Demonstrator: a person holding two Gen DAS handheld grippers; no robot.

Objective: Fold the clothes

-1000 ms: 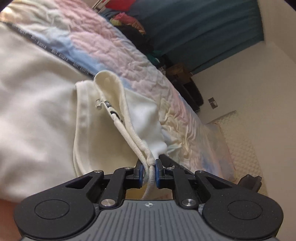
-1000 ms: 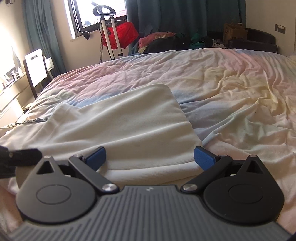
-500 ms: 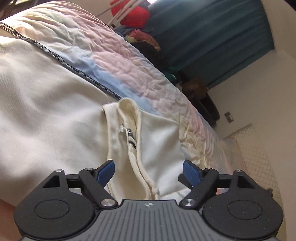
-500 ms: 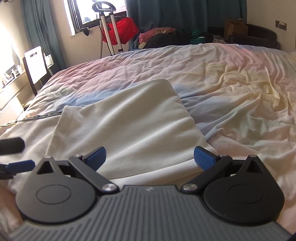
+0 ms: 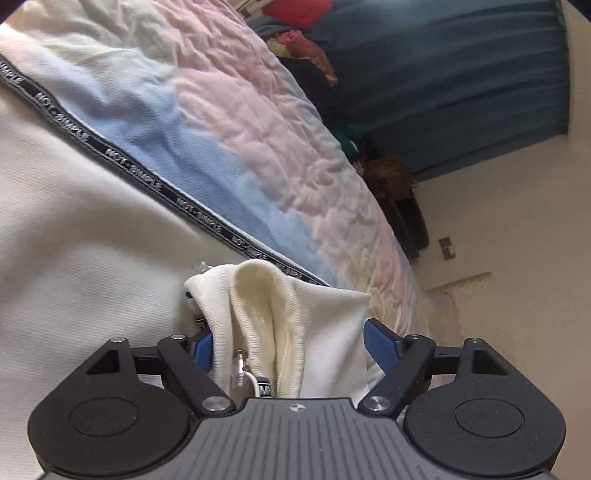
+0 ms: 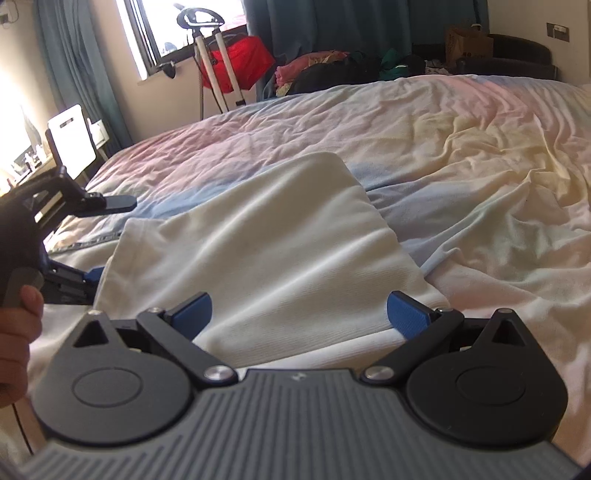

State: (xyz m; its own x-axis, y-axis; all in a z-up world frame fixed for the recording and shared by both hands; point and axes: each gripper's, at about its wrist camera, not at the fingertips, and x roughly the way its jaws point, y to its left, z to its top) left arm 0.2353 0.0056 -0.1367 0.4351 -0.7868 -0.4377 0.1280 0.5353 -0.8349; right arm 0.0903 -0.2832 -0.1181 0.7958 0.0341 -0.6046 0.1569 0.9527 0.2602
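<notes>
The cream garment [image 6: 266,251] lies spread on the bed, folded into a broad panel whose far corner points toward the middle of the mattress, its knit ribbed finely and creased in soft diagonal ridges. In the left wrist view a bunched fold of it [image 5: 266,314] stands up between the fingers of the left gripper [image 5: 288,345], whose blue pads [image 5: 380,345] are spread wide, one on each side of the fold; I cannot tell whether either pad touches the cloth. A metal cord end [image 5: 239,373] and a white drawstring [image 5: 255,384] peek out just in front of the gripper body. A black woven tape [image 5: 147,181] lettered NOT SIMPLE runs diagonally along the garment's edge. The right gripper [image 6: 299,314] hovers low at the near edge of the folded panel, its jaws wide apart and holding nothing, with the cloth passing beneath them. At far left in that view the left gripper [image 6: 92,275] appears in a hand [image 6: 16,332]. The bedspread [image 6: 480,155] is a rumpled pastel, pink, blue and pale yellow. Beyond the far side of the bed hang teal curtains [image 6: 332,26], with a window [image 6: 184,26] at far left, a red bag [image 6: 240,66] on a white-legged stand, a heap of clothes [image 6: 325,68], a cardboard box [image 6: 469,40] and a white chair [image 6: 72,136].
</notes>
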